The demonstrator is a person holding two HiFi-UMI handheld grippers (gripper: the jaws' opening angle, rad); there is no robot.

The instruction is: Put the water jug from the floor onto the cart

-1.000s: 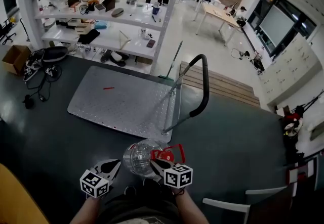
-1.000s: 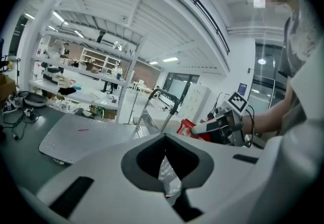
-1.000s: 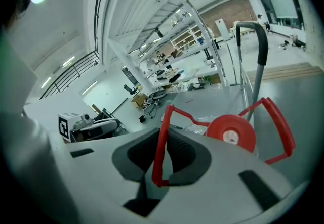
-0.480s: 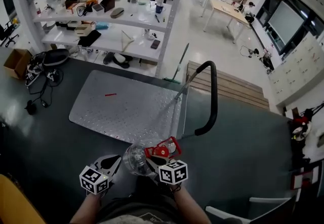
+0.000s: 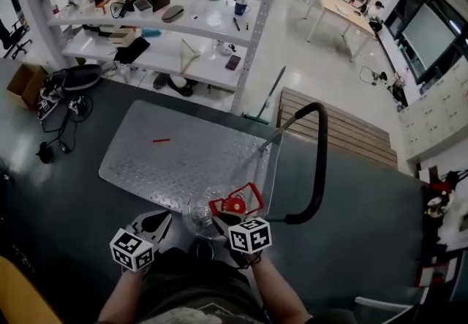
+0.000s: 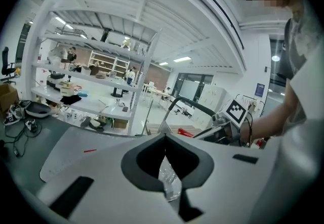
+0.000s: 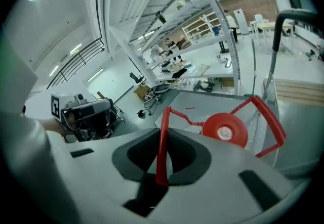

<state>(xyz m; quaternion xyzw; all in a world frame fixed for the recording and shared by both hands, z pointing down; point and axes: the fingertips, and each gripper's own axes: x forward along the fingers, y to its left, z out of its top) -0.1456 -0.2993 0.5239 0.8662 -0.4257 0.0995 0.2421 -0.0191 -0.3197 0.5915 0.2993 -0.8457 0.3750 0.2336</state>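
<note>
The water jug is held off the floor, at the near edge of the cart deck, in front of the person. The right gripper has its fingers closed on the jug's red handle, beside the red cap. The left gripper has its fingers pinched together on the clear plastic of the jug body
</note>
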